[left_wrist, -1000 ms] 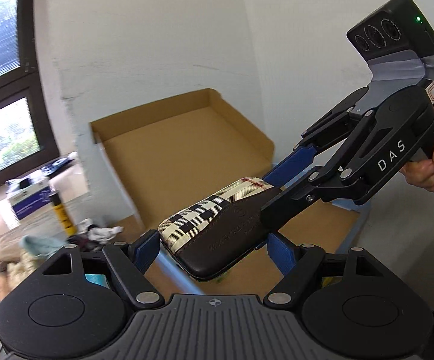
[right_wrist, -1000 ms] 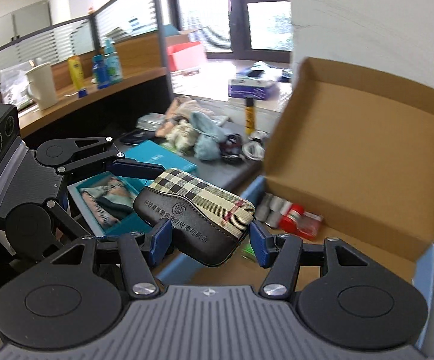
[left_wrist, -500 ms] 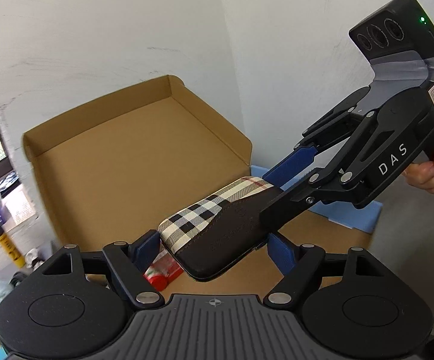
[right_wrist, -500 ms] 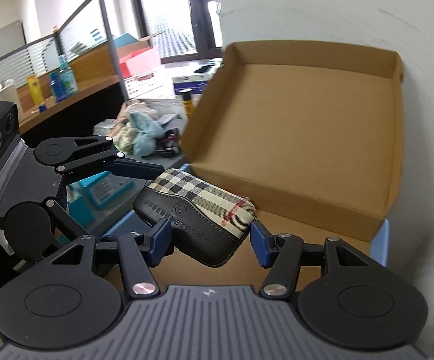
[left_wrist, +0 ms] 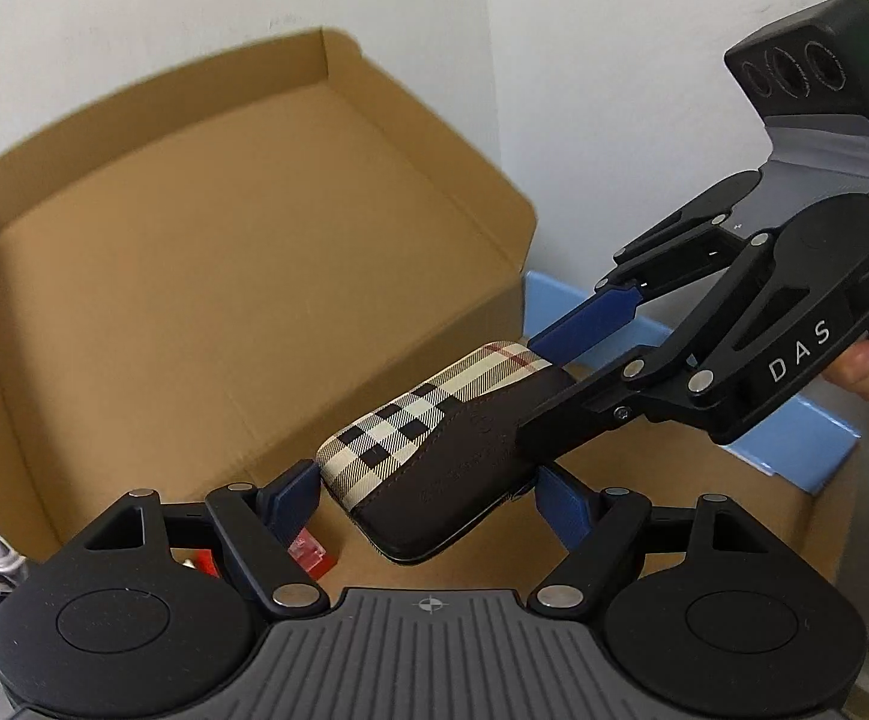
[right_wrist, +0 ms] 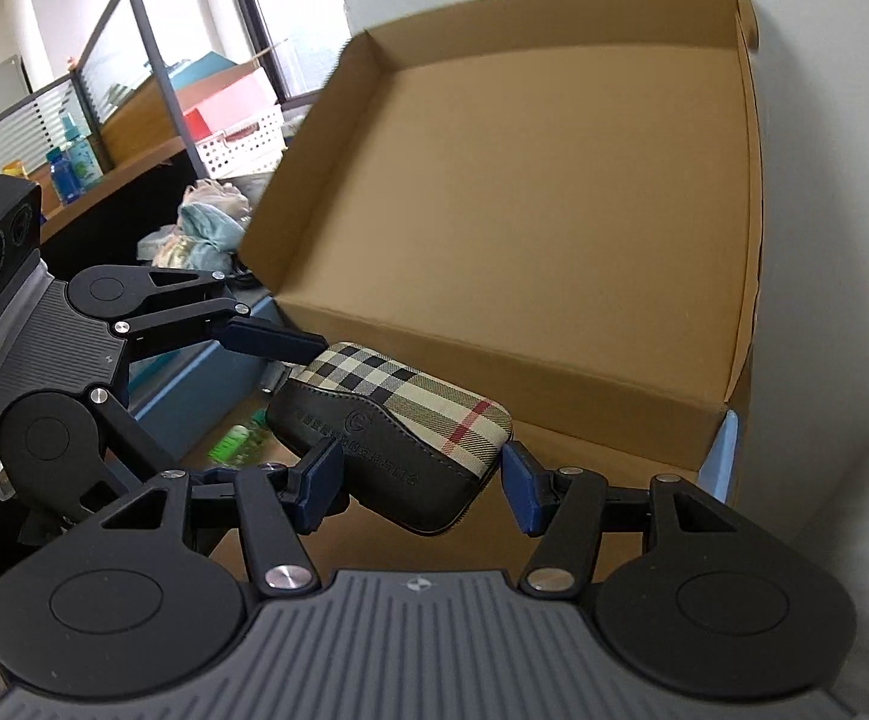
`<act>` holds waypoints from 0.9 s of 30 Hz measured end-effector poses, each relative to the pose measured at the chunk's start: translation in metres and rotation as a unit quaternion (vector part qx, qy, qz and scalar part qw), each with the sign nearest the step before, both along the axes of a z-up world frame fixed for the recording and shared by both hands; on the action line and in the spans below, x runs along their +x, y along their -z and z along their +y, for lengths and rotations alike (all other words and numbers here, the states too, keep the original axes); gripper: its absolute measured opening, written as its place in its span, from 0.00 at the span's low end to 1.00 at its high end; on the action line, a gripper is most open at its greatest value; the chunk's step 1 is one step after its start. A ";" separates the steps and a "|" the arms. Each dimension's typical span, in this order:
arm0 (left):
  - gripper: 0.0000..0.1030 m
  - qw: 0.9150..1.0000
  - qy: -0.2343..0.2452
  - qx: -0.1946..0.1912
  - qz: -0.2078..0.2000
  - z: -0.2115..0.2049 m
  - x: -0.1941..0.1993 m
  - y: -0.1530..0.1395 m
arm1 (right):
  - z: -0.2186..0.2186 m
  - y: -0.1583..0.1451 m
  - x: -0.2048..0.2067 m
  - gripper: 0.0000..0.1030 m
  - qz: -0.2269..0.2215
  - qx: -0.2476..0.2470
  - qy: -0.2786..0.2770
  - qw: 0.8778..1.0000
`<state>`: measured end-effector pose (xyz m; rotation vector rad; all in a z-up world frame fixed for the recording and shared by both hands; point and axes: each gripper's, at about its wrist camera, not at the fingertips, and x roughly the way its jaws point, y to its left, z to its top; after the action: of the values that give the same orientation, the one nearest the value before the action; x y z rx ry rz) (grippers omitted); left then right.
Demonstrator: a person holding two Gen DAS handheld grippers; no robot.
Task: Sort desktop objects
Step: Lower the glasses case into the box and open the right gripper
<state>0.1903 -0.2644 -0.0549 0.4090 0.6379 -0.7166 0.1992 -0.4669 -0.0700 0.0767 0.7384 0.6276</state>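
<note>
Jointly, left gripper (left_wrist: 428, 489) and right gripper (right_wrist: 413, 474) clamp plaid case (left_wrist: 434, 456) at 6 o'clock; semi-rigid, light, slick leather; hold ends.

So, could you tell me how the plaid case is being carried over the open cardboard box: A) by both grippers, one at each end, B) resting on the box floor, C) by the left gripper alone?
A: the left gripper and right gripper each clamp an end of the plaid case above the cardboard box.
</note>
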 end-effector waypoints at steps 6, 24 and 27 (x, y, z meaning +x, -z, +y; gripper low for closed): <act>0.78 0.999 -0.008 0.025 0.023 -0.008 0.010 0.019 | 0.005 0.019 0.020 0.62 0.026 -0.021 -0.004 0.999; 0.79 0.998 -0.017 0.055 0.035 0.000 -0.009 0.034 | 0.028 0.024 0.021 0.64 0.035 -0.051 0.004 0.998; 0.85 0.998 -0.016 0.053 0.024 0.006 -0.023 0.027 | 0.025 0.017 0.013 0.64 0.028 -0.056 0.009 0.998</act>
<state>0.1673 -0.2583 -0.0818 0.4799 0.7292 -0.6657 0.2118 -0.4420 -0.0865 -0.0016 0.8257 0.5676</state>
